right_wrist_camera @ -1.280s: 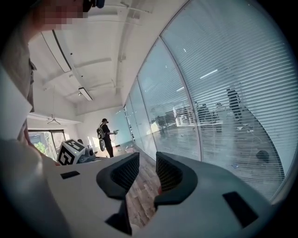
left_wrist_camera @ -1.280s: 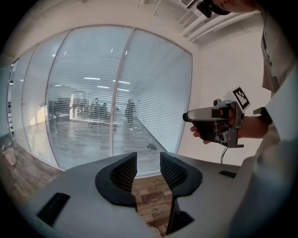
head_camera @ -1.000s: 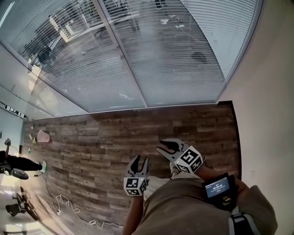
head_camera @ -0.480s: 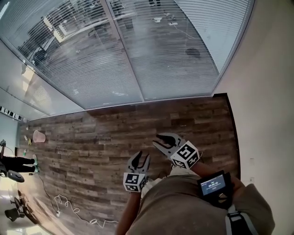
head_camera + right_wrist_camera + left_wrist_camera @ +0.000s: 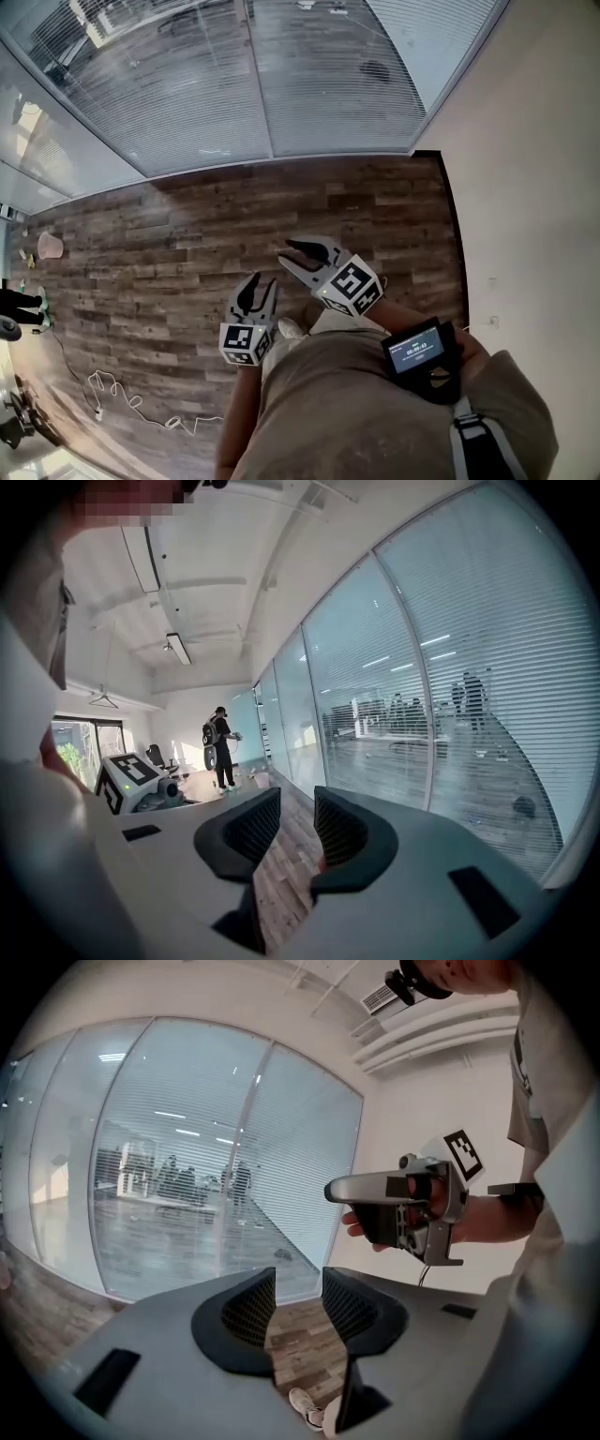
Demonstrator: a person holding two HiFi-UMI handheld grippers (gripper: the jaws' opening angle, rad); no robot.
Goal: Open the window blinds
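White slatted blinds (image 5: 309, 84) hang lowered behind a glass wall, and the room beyond shows through the slats. They also fill the left gripper view (image 5: 187, 1176) and the right side of the right gripper view (image 5: 469, 696). My left gripper (image 5: 255, 292) is held out over the wood floor, well short of the glass, with its jaws open and nothing between them (image 5: 295, 1302). My right gripper (image 5: 289, 255) sits just right of it and slightly further forward, also open and empty (image 5: 291, 827). No cord or wand for the blinds shows.
A plain white wall (image 5: 525, 141) meets the glass at the right. The wood floor (image 5: 187, 234) carries a loose white cable (image 5: 122, 408) and a pink bucket (image 5: 49, 246) at the far left. A person (image 5: 223, 747) stands far down the room.
In the head view both grippers have slid up and to the left. The blinds' lower edge has moved toward the top, and the right wall takes up more of the picture. The jaws look unchanged.
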